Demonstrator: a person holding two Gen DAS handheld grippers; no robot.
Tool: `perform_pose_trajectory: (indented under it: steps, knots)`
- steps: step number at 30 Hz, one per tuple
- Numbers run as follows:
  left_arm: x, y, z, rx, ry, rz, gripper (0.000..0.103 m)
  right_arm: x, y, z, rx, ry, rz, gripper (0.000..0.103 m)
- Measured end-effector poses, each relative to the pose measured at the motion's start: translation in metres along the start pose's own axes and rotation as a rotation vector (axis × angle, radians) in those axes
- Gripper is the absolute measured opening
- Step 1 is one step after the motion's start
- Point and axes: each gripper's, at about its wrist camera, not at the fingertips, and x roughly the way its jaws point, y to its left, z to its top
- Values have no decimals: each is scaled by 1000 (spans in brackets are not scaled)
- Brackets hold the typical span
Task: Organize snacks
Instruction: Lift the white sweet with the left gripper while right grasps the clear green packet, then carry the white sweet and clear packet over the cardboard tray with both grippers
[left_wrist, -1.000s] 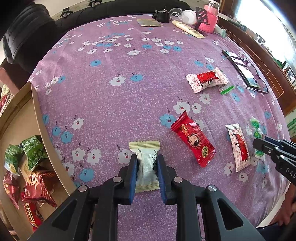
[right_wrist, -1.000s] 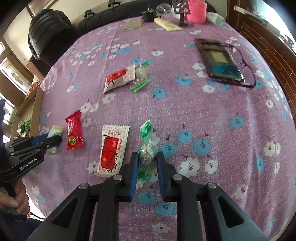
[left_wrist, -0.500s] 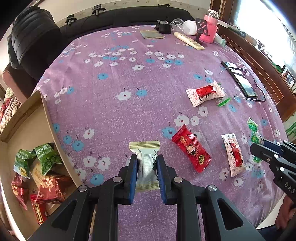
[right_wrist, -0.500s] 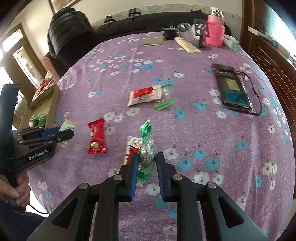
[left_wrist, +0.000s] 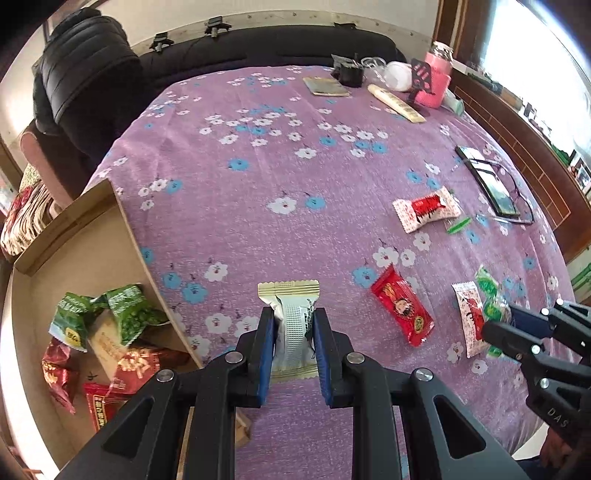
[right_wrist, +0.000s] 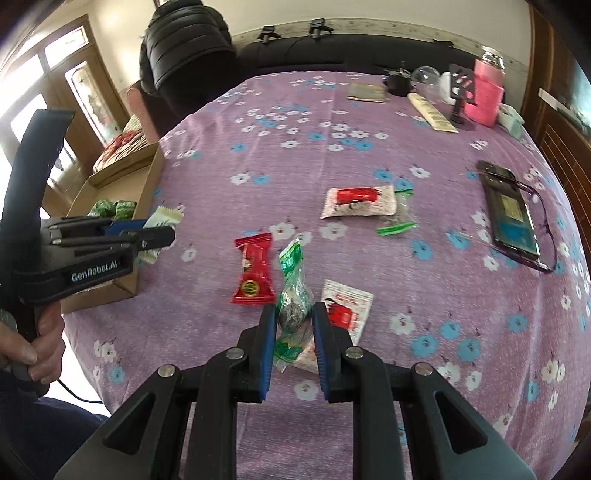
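My left gripper (left_wrist: 293, 325) is shut on a pale cream-and-white snack packet (left_wrist: 291, 325), lifted off the purple flowered cloth beside the cardboard box (left_wrist: 110, 236). That box holds green and red snack bags (left_wrist: 125, 314). My right gripper (right_wrist: 293, 321) is shut on a clear green-ended snack packet (right_wrist: 291, 295), raised over the cloth. On the cloth lie a red packet (right_wrist: 255, 275), a white-and-red packet (right_wrist: 349, 306), and a larger white-and-red packet (right_wrist: 360, 201) with a small clear green packet (right_wrist: 397, 221) beside it. The left gripper (right_wrist: 159, 230) also shows at the right wrist view's left edge.
A phone and glasses (right_wrist: 511, 218) lie at the right of the table. At the far end stand a pink cup (right_wrist: 485, 92), a black stand, a long cream packet (right_wrist: 432, 110) and a booklet (right_wrist: 365, 92). A black jacket (right_wrist: 184, 48) hangs on a chair beyond.
Both grippers have risen with their packets held. The right one has rolled and swung left, so the table looks more level and the box has come into its view.
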Motion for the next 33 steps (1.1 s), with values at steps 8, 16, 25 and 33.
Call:
perform_pose_trajectory:
  steps: [8,16,25,33]
  knots:
    - [-16,26,1,-64,-40,4,21,4,15,4,-36,5,12,19]
    - [-27,44,-2,-108,-63,15,21,8,28,6,-66,12,23,19]
    - [-38,65,-5,-157,-86,27,21,10,44,11,-97,12,35,19]
    - [-47,92,-14,-211,-99,56,21,15,62,24,-130,14,63,19]
